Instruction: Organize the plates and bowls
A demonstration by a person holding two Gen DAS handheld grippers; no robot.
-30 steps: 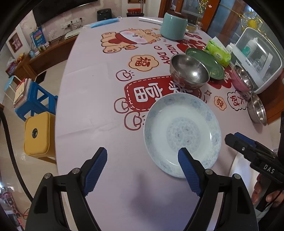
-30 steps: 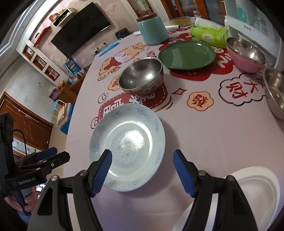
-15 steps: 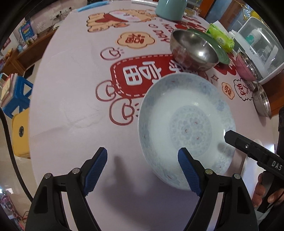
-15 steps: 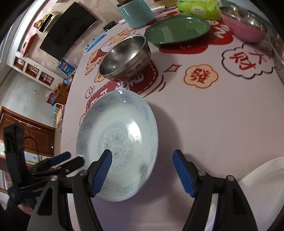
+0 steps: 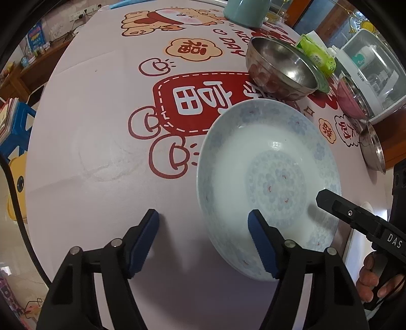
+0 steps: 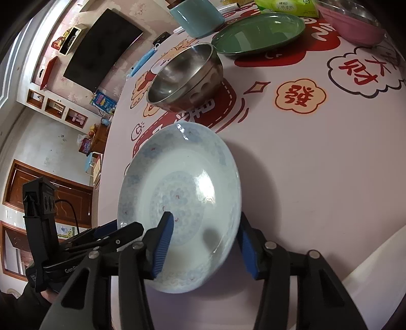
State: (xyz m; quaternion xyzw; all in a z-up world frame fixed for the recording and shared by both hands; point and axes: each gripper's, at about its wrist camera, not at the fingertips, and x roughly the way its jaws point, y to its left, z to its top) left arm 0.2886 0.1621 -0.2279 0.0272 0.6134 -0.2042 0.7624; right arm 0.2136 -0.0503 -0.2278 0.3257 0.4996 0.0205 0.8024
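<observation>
Left wrist view: the left gripper has its jaws closing. The plate's left rim sits between the fingers, one pad outside on the cloth side and the other over the inside. Can't tell if the pads press yet, and a gap shows. The blue-patterned plate lies on the tablecloth, w/ its near edge partly hidden behind the right-side finger. The right gripper's tip pokes in from the right over the plate's far rim; its body is cut off, w/ a hand only partly seen at the frame edge. Beyond: a steel bowl just past the plate, a green tissue pack, a pink bowl half cut off, and another steel dish by the table edge. The teal pot is cropped at the top. The cloth is pinkish w/ red cartoon prints.

Right wrist view: the right gripper straddles the plate's near-right rim, jaws closing, one pad inside and one outside. Contact is unclear. The left gripper shows at lower left beside the rim, partly hidden. A green plate lies behind the steel bowl. A white plate is cut off at lower right. A TV hangs on the wall, w/ wooden doors at left.
</observation>
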